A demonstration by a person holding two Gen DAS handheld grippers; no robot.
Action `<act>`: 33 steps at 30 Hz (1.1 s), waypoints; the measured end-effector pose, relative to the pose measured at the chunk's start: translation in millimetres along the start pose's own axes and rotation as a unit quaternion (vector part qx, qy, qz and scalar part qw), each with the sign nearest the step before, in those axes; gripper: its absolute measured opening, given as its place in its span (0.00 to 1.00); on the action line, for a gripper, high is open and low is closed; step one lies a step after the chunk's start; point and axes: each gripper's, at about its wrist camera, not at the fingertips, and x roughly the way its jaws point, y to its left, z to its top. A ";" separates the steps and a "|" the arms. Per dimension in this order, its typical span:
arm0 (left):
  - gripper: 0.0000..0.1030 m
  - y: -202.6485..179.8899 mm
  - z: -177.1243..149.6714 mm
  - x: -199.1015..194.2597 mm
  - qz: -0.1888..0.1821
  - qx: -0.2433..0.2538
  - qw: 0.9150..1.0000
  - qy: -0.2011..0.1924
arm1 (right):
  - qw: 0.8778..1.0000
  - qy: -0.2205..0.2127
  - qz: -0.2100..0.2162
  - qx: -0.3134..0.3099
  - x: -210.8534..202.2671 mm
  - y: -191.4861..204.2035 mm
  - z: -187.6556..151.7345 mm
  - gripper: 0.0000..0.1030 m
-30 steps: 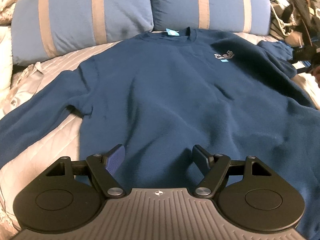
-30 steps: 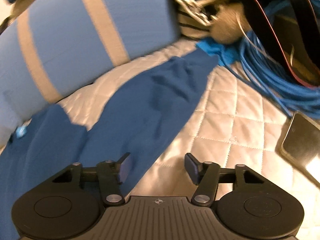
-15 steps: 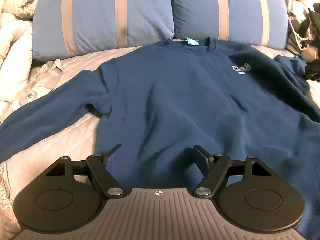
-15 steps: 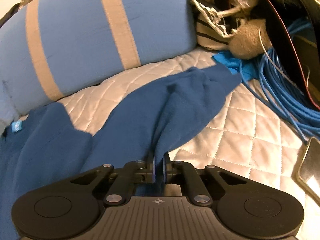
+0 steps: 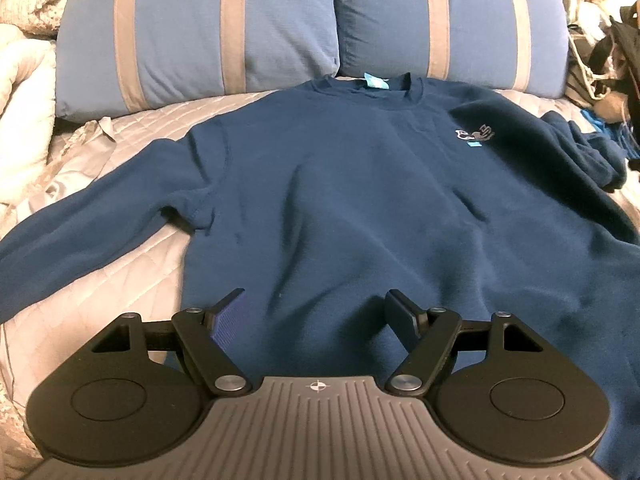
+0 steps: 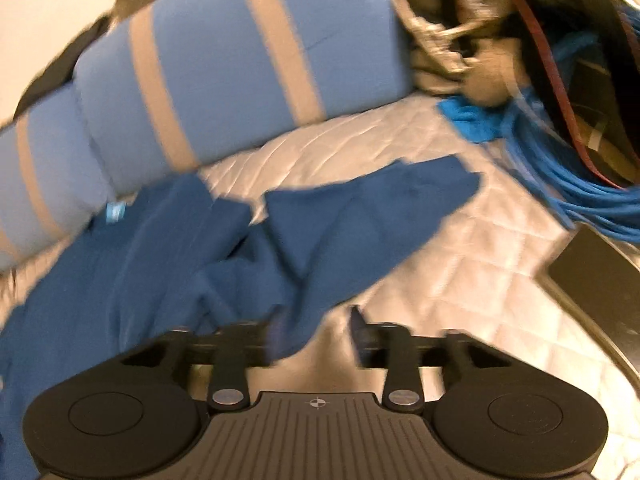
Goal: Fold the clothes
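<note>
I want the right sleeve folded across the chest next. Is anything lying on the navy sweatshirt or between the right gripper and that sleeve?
Nothing visible blocks it. The navy sweatshirt lies flat on the quilted bedspread with its front bare. The open right gripper sits at the crumpled right sleeve. The coiled blue cable and dark flat device lie off to the side.

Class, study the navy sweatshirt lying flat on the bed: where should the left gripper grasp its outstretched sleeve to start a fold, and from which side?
Probably the cuff end of the sleeve, approached from its outer side over the bare quilt. The sleeve lies flat and angled away from the sweatshirt body, so its thin edge is exposed there for the open left gripper to pinch and carry inward.
</note>
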 end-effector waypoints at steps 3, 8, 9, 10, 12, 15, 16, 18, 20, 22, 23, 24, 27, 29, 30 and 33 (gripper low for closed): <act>0.72 0.1 -0.3 -0.3 -0.001 0.000 1.000 -0.001 | 0.998 -0.020 -0.008 0.061 -4.1 -30.4 12.6 0.56; 0.72 1.4 -0.3 0.4 -0.005 -0.003 1.000 0.000 | 0.987 -0.030 -0.010 0.155 16.3 -69.1 37.2 0.55; 0.72 1.5 -0.2 0.5 -0.006 -0.003 1.000 0.001 | 0.986 -0.032 -0.016 0.160 22.1 -72.3 41.9 0.55; 0.72 1.8 0.1 0.8 -0.007 -0.004 1.000 0.002 | 0.986 -0.030 -0.019 0.165 28.3 -74.6 45.5 0.55; 0.72 2.7 0.4 1.5 -0.010 -0.008 1.000 0.003 | 0.984 -0.022 -0.024 0.174 41.0 -78.4 51.7 0.54; 0.72 4.1 0.2 1.4 -0.013 -0.013 1.000 0.002 | 0.982 -0.010 -0.030 0.187 59.9 -84.1 61.0 0.49; 0.72 4.6 0.1 1.4 -0.013 -0.015 1.000 0.002 | 0.982 -0.004 -0.031 0.185 66.0 -84.7 63.7 0.47; 0.72 5.0 0.1 2.3 -0.016 -0.018 1.000 0.004 | 0.985 0.008 -0.025 0.172 78.3 -83.2 67.1 0.34; 0.72 4.9 0.5 2.9 -0.017 -0.018 1.000 0.006 | 0.989 0.012 -0.028 0.147 85.5 -77.4 69.5 0.20; 0.72 4.3 0.6 3.2 -0.016 -0.018 1.000 0.006 | 0.993 0.003 -0.044 0.113 87.0 -67.8 73.3 0.18; 0.72 3.9 0.6 3.1 -0.016 -0.018 1.000 0.007 | 0.994 -0.006 -0.057 0.092 84.8 -62.6 76.6 0.17; 0.72 3.6 0.6 3.0 -0.015 -0.017 1.000 0.007 | 0.995 -0.018 -0.070 0.069 80.5 -57.1 81.4 0.17; 0.72 1.3 1.1 2.6 -0.014 -0.019 1.000 0.007 | 0.992 -0.067 -0.106 0.006 53.6 -45.0 104.5 0.16; 0.72 1.9 0.8 2.7 -0.016 -0.021 1.000 0.005 | 0.987 -0.105 -0.123 -0.018 25.5 -42.8 123.3 0.15; 0.72 2.3 0.6 2.7 -0.017 -0.022 1.000 0.004 | 0.983 -0.128 -0.130 -0.029 6.4 -43.7 133.7 0.15; 0.72 3.7 0.0 2.8 -0.019 -0.023 1.000 0.002 | 0.965 -0.200 -0.164 -0.046 -52.9 -51.3 157.5 0.15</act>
